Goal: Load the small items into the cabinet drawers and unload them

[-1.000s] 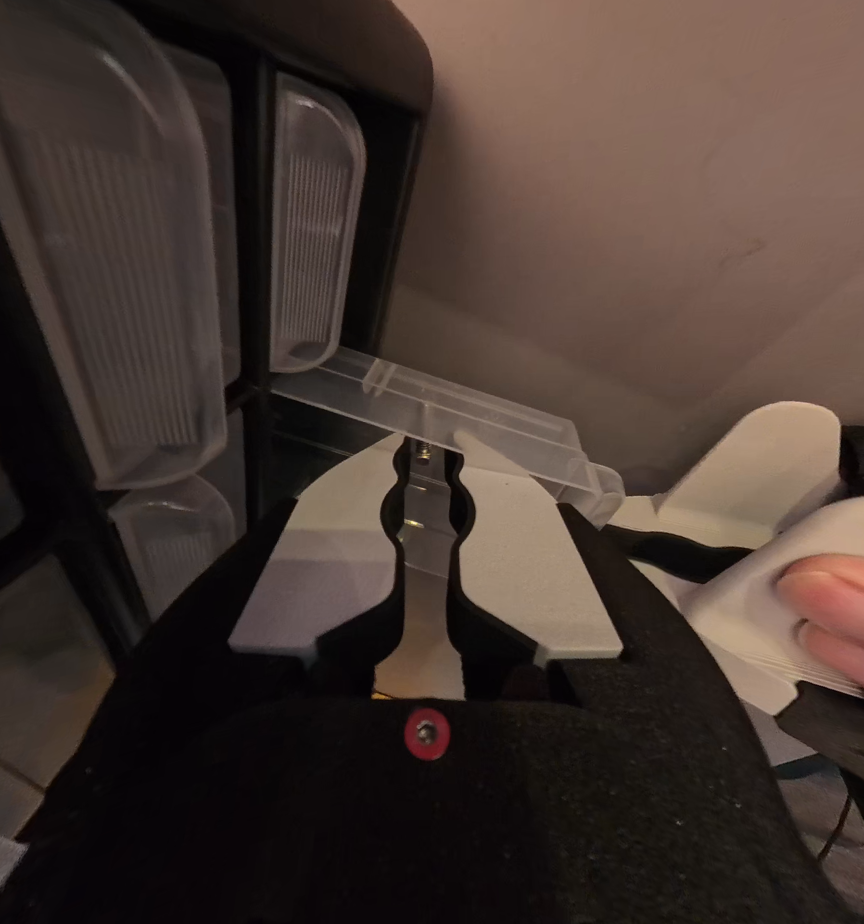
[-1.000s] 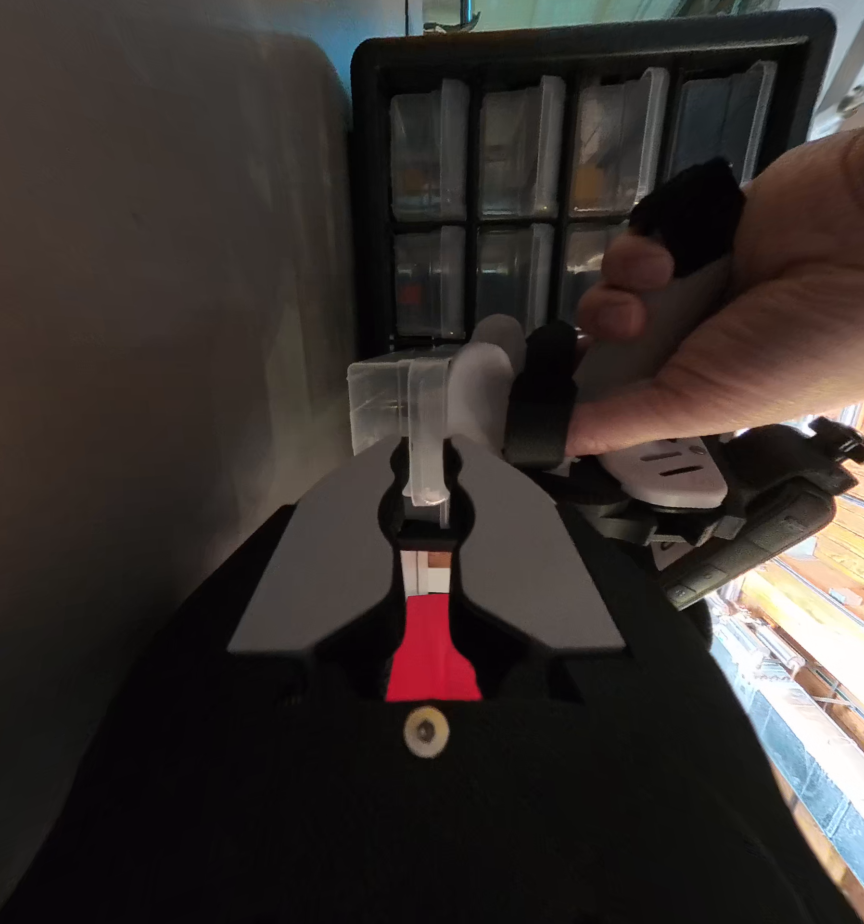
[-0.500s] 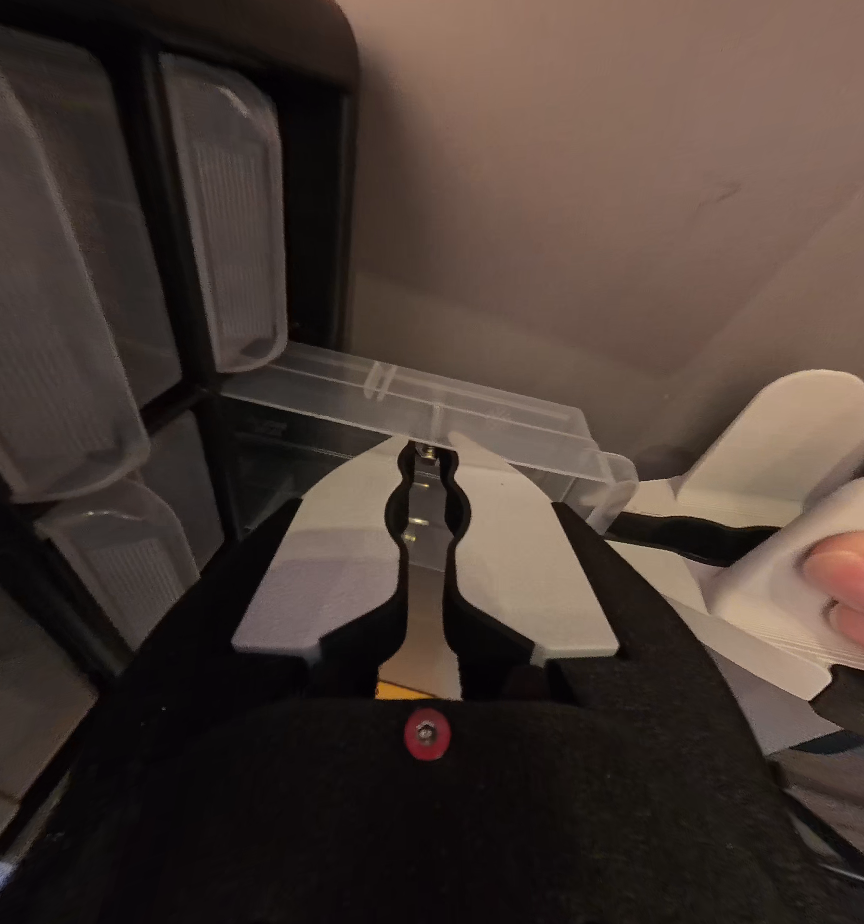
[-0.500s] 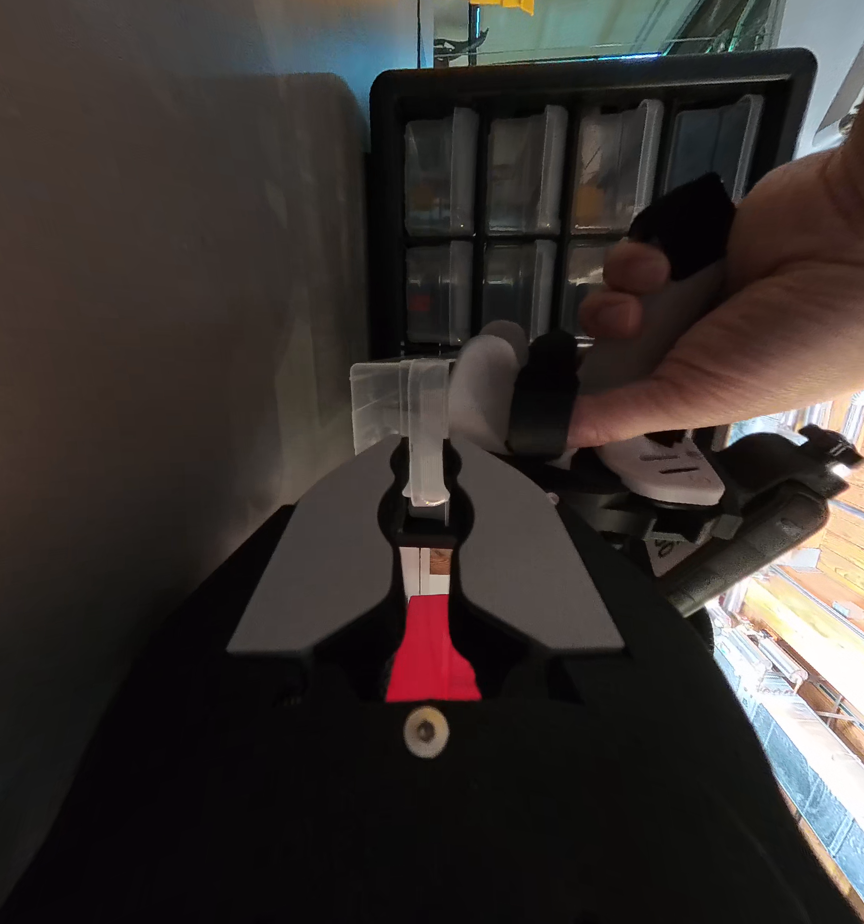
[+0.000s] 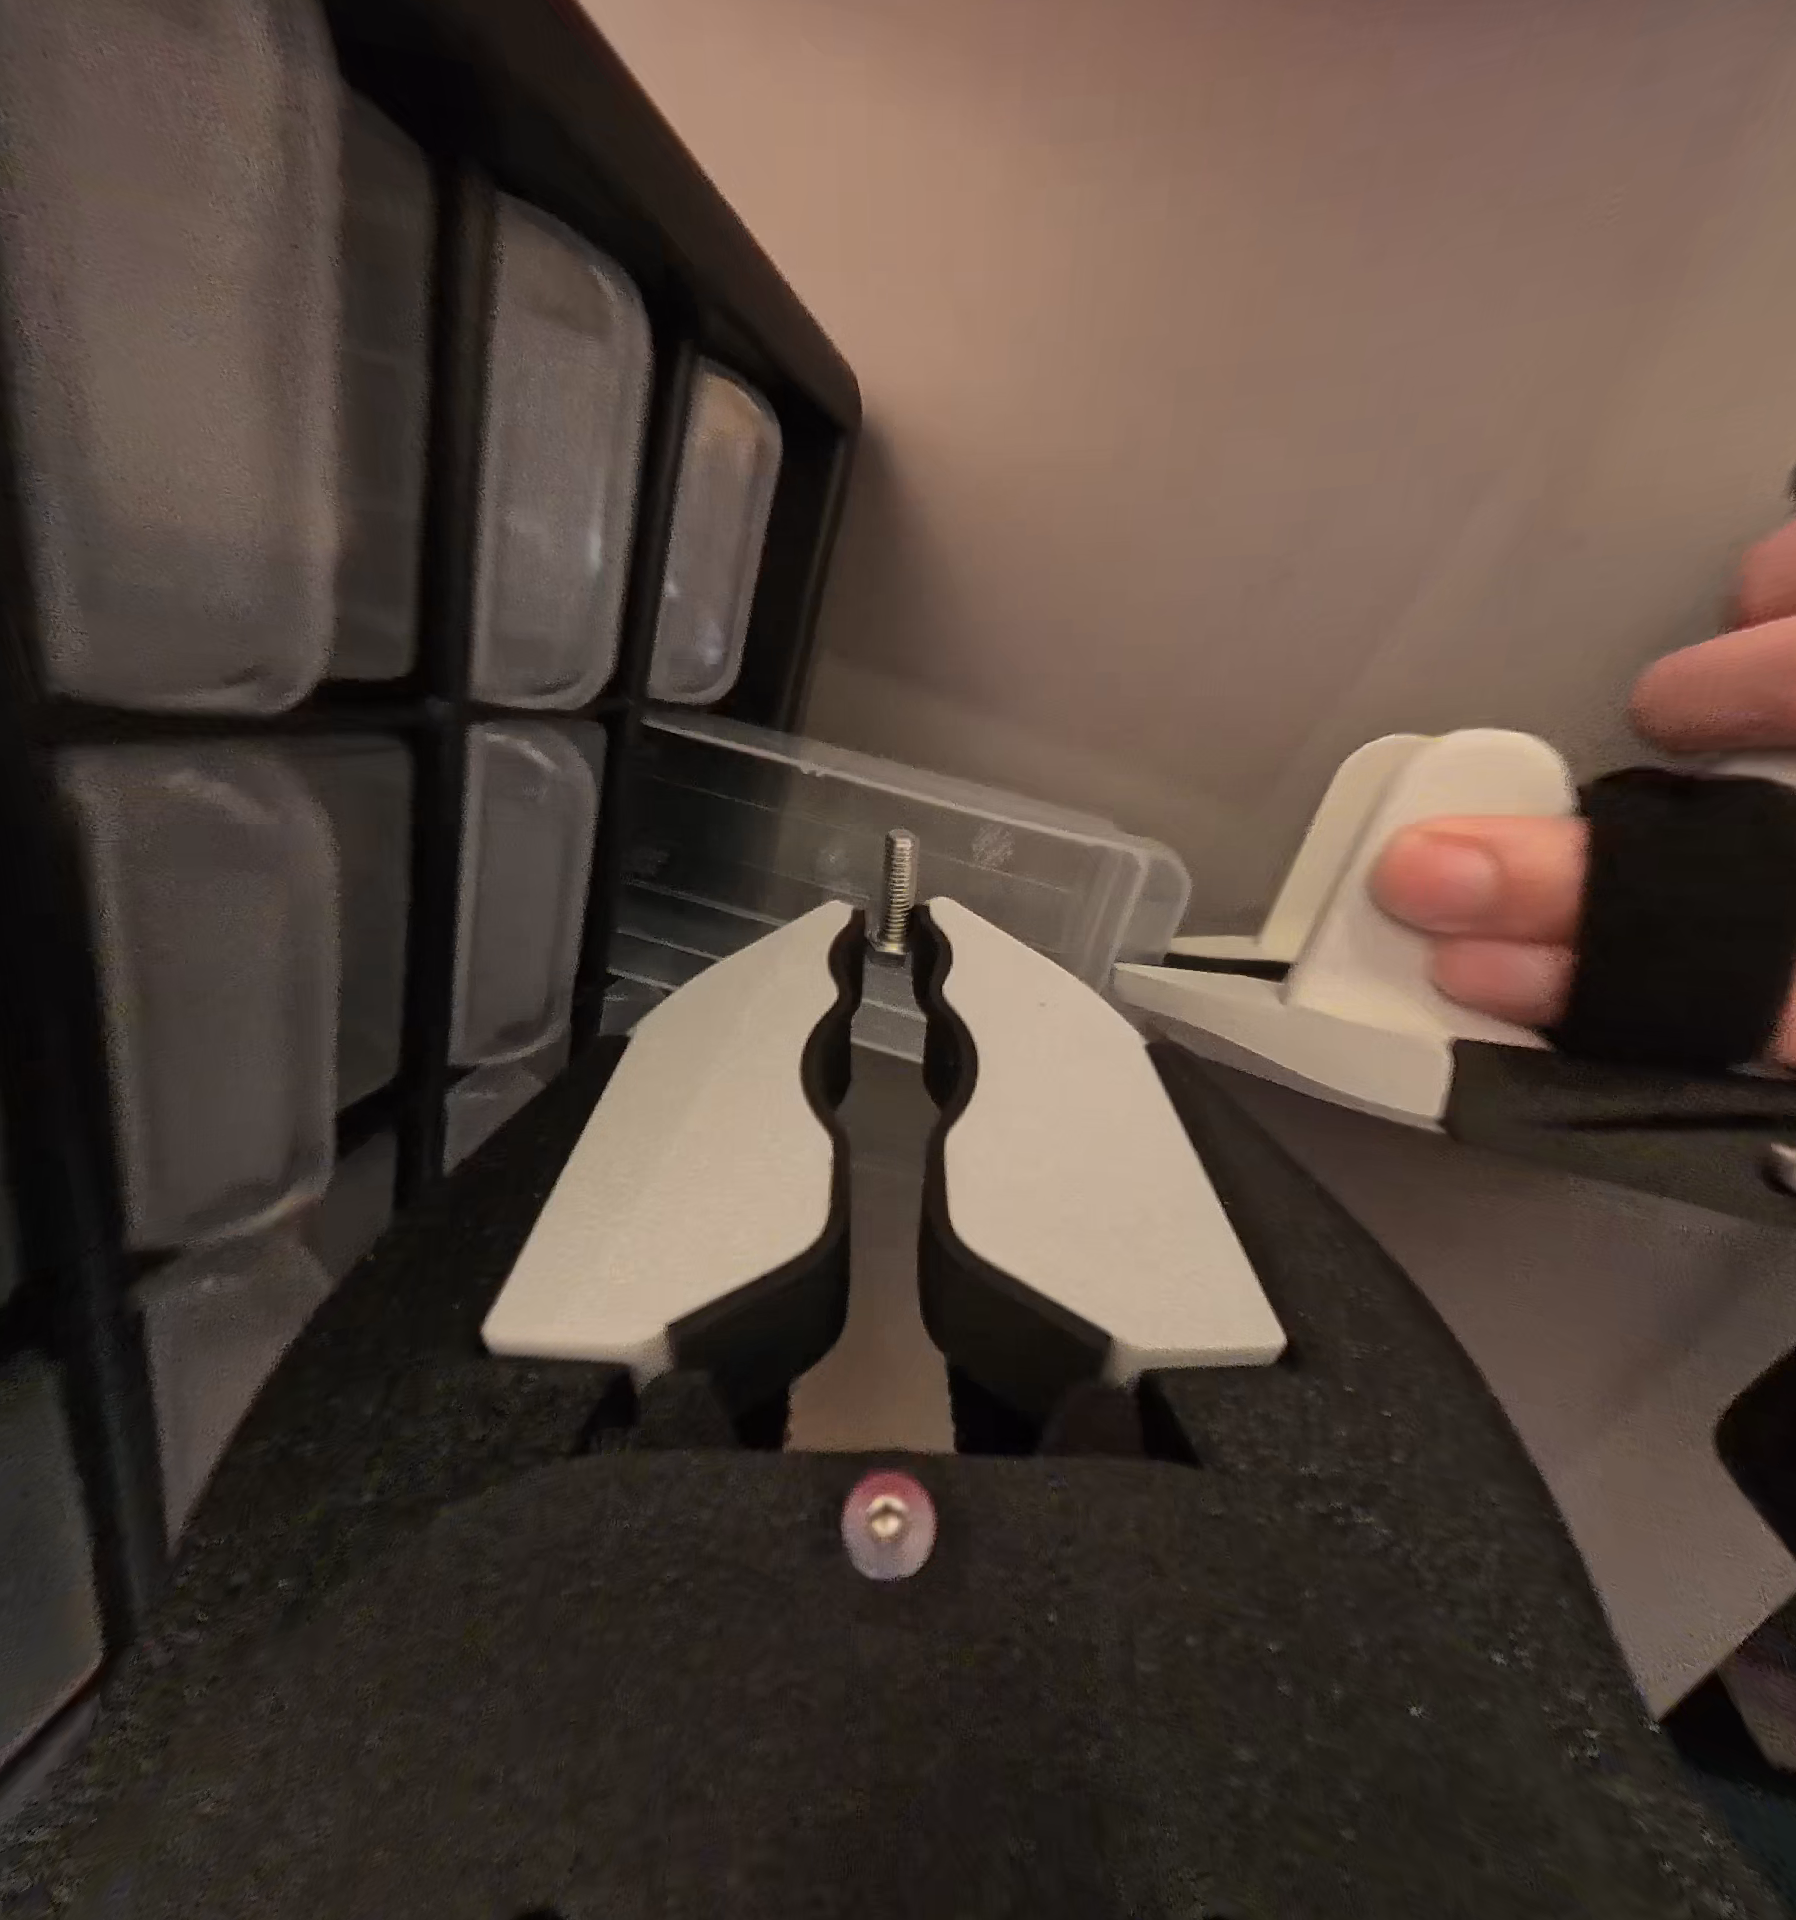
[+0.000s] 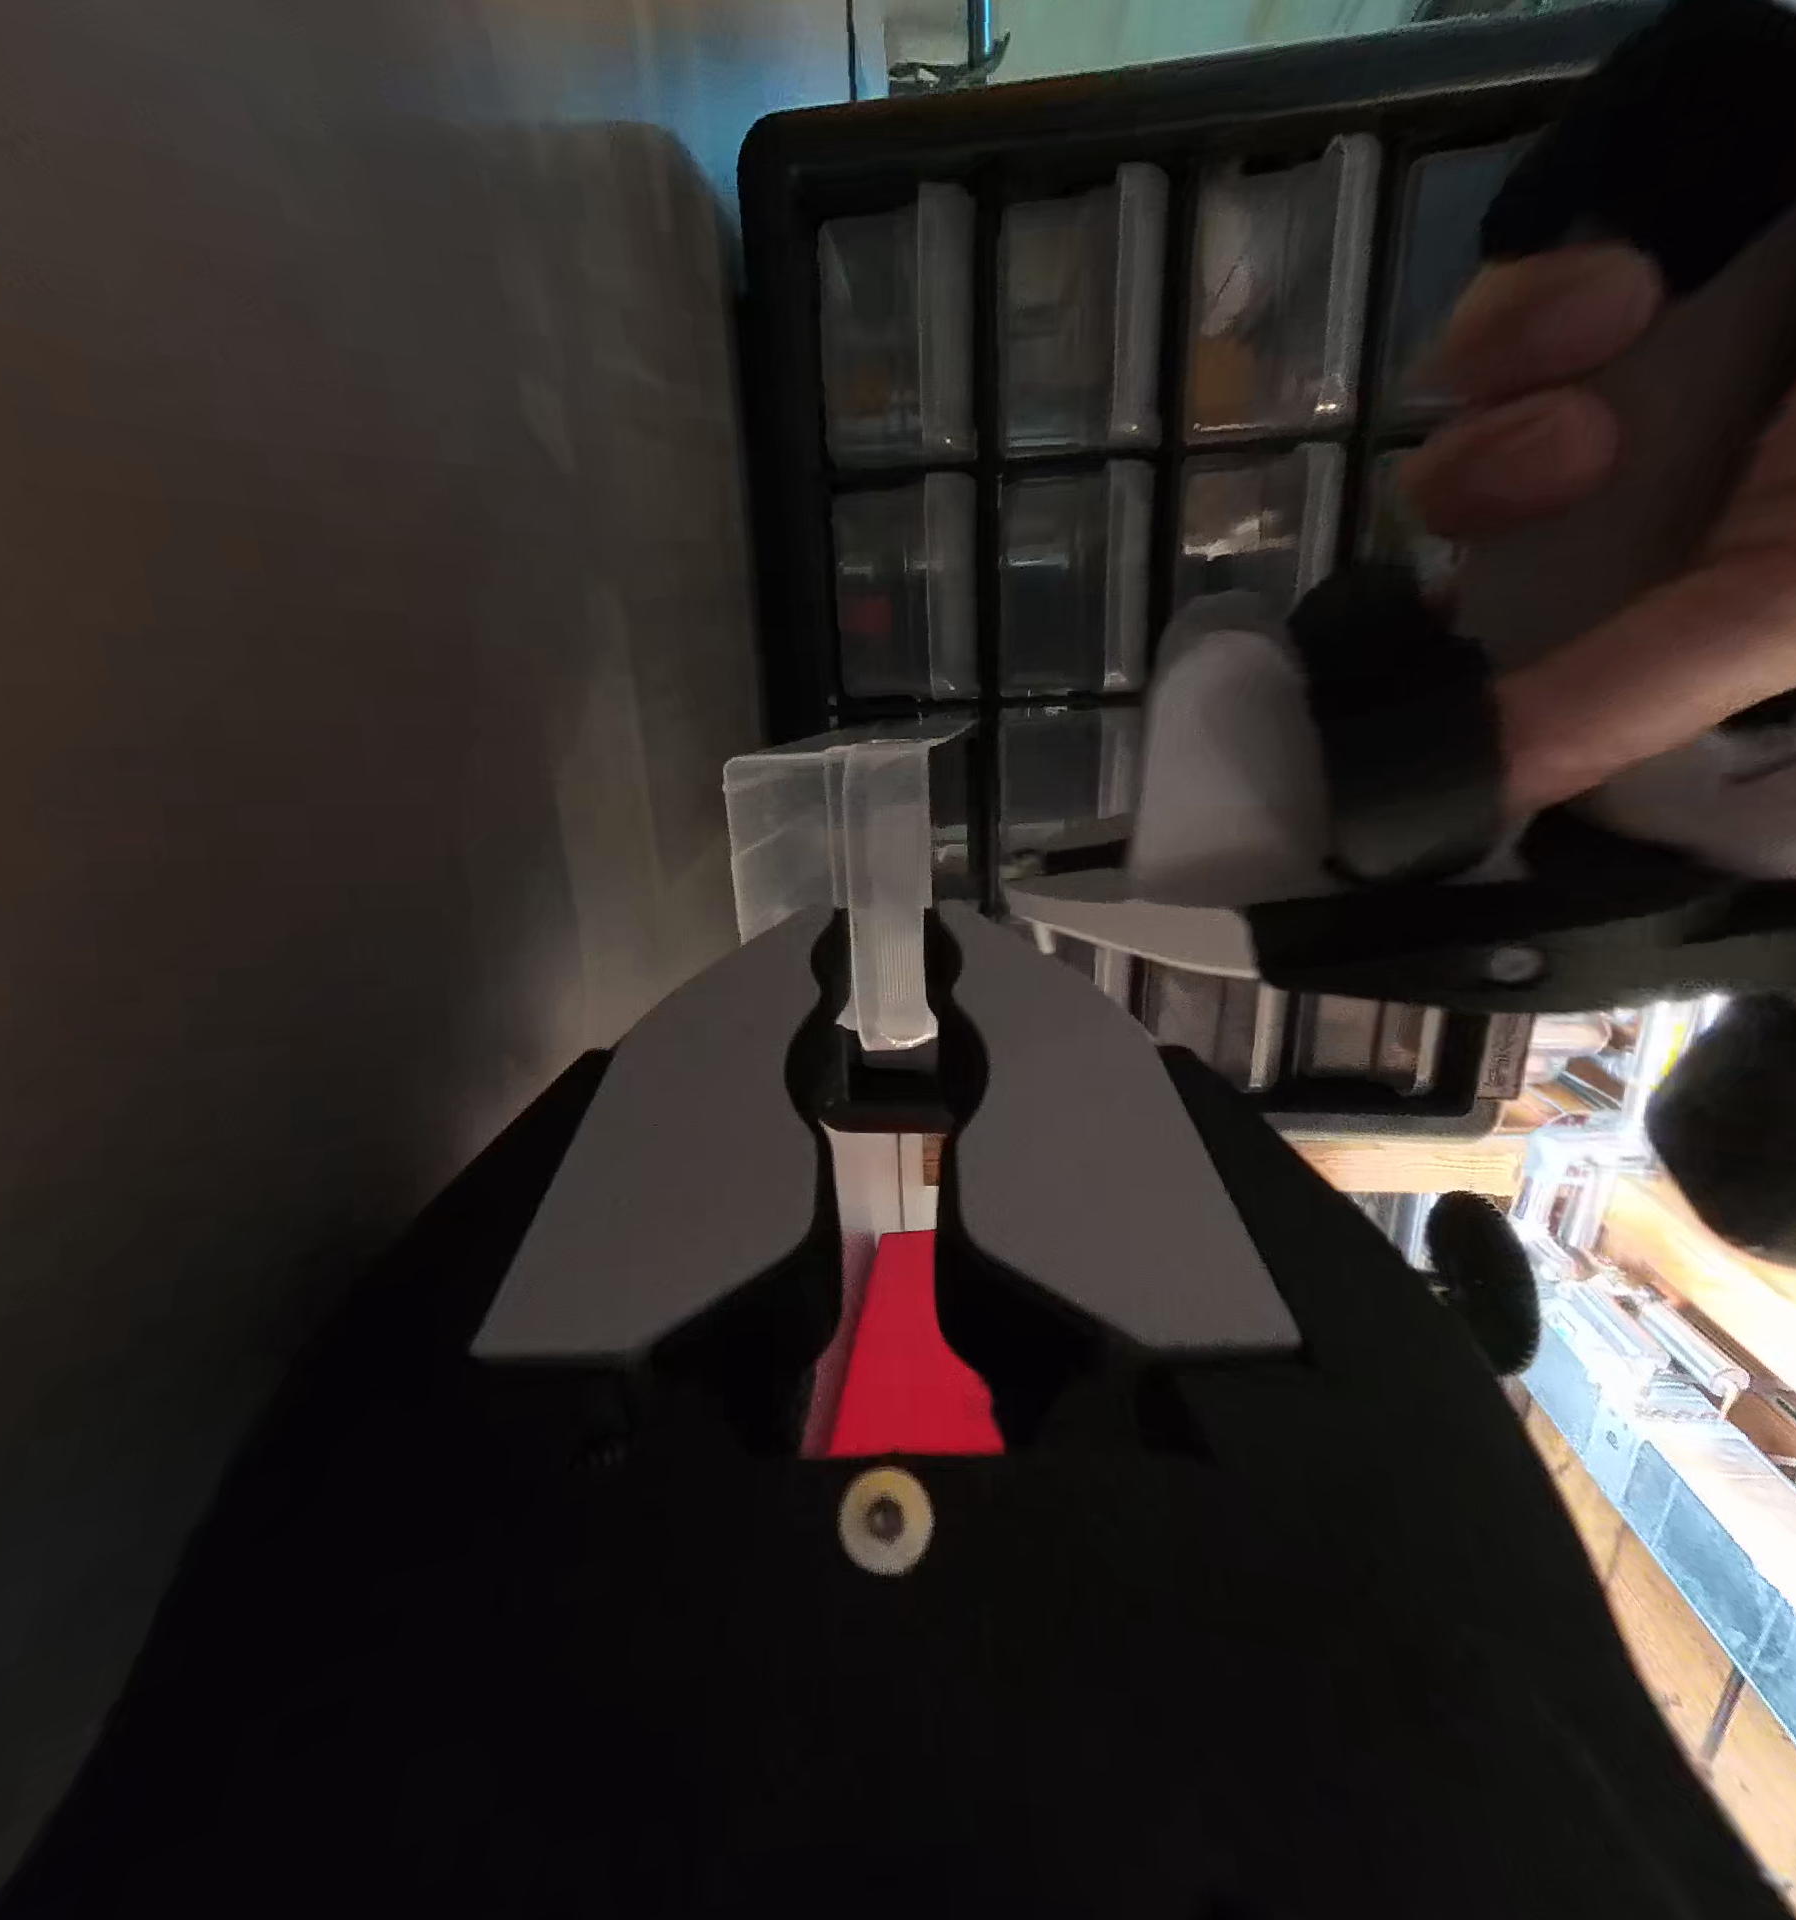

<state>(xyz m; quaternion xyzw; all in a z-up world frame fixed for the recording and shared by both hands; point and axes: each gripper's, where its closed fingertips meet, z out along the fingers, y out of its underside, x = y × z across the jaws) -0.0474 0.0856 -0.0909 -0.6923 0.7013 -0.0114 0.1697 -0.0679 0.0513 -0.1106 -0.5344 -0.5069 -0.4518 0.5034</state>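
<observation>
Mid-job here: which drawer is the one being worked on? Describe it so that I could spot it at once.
Find the black cabinet of small clear plastic drawers standing beside the wall. Along its wall-side column, one clear plastic drawer is pulled out while its neighbours sit shut. The right gripper clamps its front tab, and the left gripper holds a small silver screw beside it.

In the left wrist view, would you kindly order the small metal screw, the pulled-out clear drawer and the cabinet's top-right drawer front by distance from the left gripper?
1. Small metal screw: pinched at the left gripper tips.
2. Pulled-out clear plastic drawer: just behind the screw.
3. Cabinet's top-right drawer front: farther, up left.
</observation>
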